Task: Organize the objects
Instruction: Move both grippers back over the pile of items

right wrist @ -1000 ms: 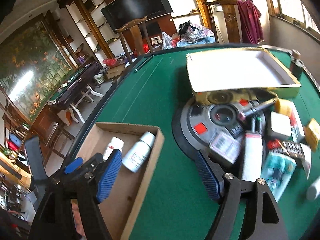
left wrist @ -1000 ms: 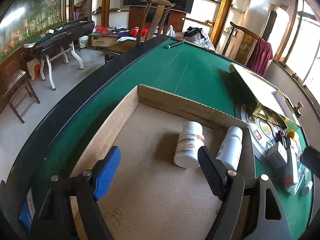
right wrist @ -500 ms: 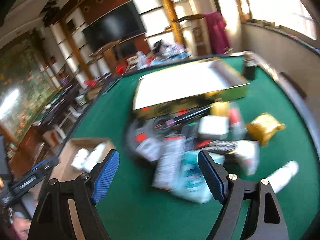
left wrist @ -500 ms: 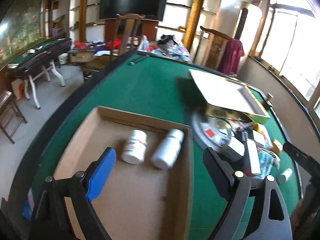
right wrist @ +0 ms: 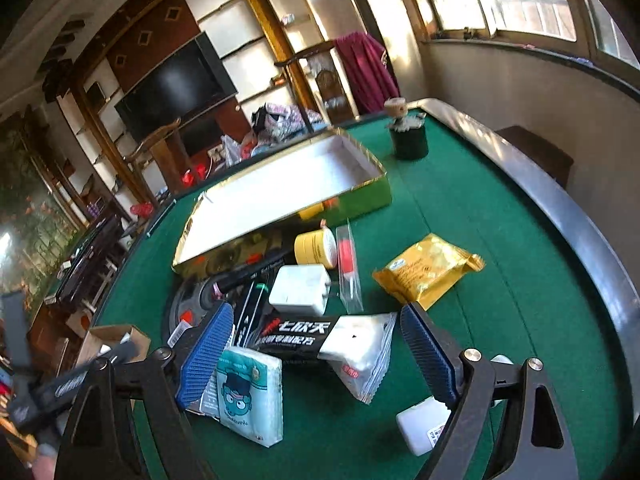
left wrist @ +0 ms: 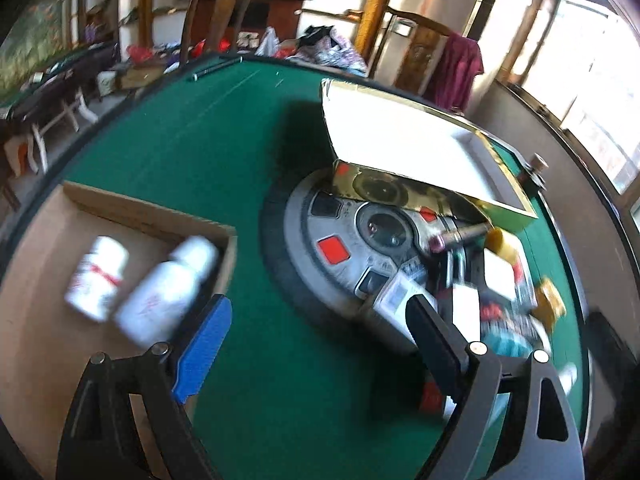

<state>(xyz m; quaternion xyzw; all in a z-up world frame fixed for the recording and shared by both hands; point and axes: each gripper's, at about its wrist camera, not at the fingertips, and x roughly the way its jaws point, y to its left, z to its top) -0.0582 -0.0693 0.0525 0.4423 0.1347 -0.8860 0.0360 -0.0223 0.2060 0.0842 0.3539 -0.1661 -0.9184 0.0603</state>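
Both tools are gaping wide and empty: the right tool, jaws just opening further, hangs over the black sachet in the clutter on the green desk. The left tool, jaws just widened too, sits over bare felt beside the cardboard box holding two white bottles.

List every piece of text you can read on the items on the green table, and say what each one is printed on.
"七欣天" in white on the black packet; the smaller line beneath it is too unclear to quote.
Tissue pack: small print under the cartoon face, too small to read.
Yellow pouch: small logo, unreadable.
Two white bottles in the cardboard box: red label marks, blurred.
White item at the bottom: sticker too small.
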